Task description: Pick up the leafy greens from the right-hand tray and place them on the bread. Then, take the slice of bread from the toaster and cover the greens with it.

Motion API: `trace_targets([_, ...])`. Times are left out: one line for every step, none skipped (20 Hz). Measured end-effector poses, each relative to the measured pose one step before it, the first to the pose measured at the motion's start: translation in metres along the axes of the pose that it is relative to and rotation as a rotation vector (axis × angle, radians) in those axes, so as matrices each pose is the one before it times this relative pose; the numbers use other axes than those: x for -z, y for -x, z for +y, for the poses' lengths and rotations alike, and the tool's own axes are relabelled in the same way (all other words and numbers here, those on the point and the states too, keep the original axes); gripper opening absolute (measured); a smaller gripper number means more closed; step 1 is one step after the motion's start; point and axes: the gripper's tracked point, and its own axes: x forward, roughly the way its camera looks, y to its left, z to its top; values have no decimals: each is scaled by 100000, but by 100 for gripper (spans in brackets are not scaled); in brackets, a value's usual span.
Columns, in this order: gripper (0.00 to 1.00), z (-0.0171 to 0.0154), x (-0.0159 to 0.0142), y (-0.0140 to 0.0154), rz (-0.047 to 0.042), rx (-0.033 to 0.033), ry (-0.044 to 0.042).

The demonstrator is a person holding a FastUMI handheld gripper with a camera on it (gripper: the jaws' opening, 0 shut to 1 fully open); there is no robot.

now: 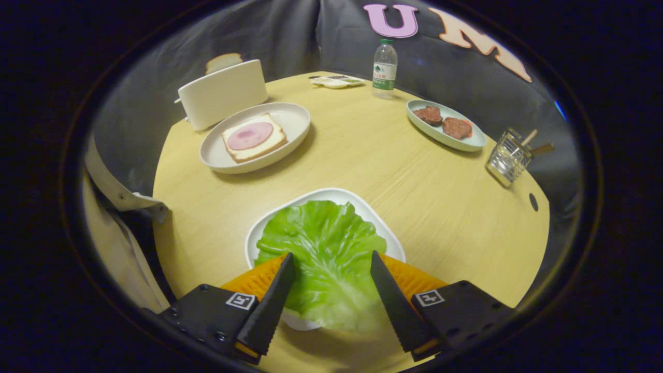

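Note:
A green lettuce leaf (323,254) lies on a white tray (331,192) close in front of me, and its near edge hangs over the tray's rim. My gripper (331,255) is open, one finger on each side of the leaf and above it. Beyond the tray to the left, a slice of bread topped with a round of ham (254,137) sits on an oval white plate (295,116). Behind that plate stands a white toaster (222,93) with a bread slice (224,61) sticking out of its top.
An oval tray with two meat patties (474,142) sits at the far right, and a wire holder with utensils (510,158) stands near the table edge. A water bottle (385,70) and a small flat dish (336,81) stand at the back. A person's beige sleeve (114,228) hangs at the left.

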Motion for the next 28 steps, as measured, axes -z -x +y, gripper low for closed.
trace_targets([83,101,63,21,210,2,-155])
trace_targets([76,169,-118,2,-204,55,565])
trace_targets([70,195,119,-34,145,219,549])
trace_targets([63,12,-73,1,192,186,469])
trace_targets([63,129,26,19,648,120,-650])
trace_targets([49,106,-172,51,-192,-315,-573])
trace_targets([35,-191,-96,-110,-700,1444,266])
trace_targets([20,149,-2,-29,168,-108,486])
trace_targets([20,235,74,24,534,-222,-240])
trace_targets([11,176,-49,327,695,-570,-606])
trace_targets([11,425,272,-113,1271,-530,-987])
trace_targets([10,-54,-272,364,-1103,1268,788])
trace_targets([9,395,-8,98,1066,-1133,-981])
trace_targets([8,-206,-356,368,-1227,1415,-58])
trace_targets([7,-53,-119,264,372,722,-680])
trace_targets([6,65,-436,557,-928,198,-637])
trace_targets([5,174,-554,451,-1287,1090,-385])
trace_targets([4,276,-640,510,-975,-148,-557])
trace_targets([3,170,-571,461,-1428,812,-19])
trace_targets([3,356,-587,393,-772,168,-28])
trace_targets([3,168,-566,425,-990,627,353])
trace_targets([3,297,-524,318,-665,596,357])
trace_targets([3,223,-615,275,-917,646,499])
trace_targets([3,348,-630,203,-651,363,263])
trace_targets([3,407,-707,223,-981,269,146])
trace_targets([3,381,-667,101,-709,189,175])
trace_targets([4,402,-554,37,-918,81,268])
trace_targets([4,584,-609,-67,-810,-419,29])
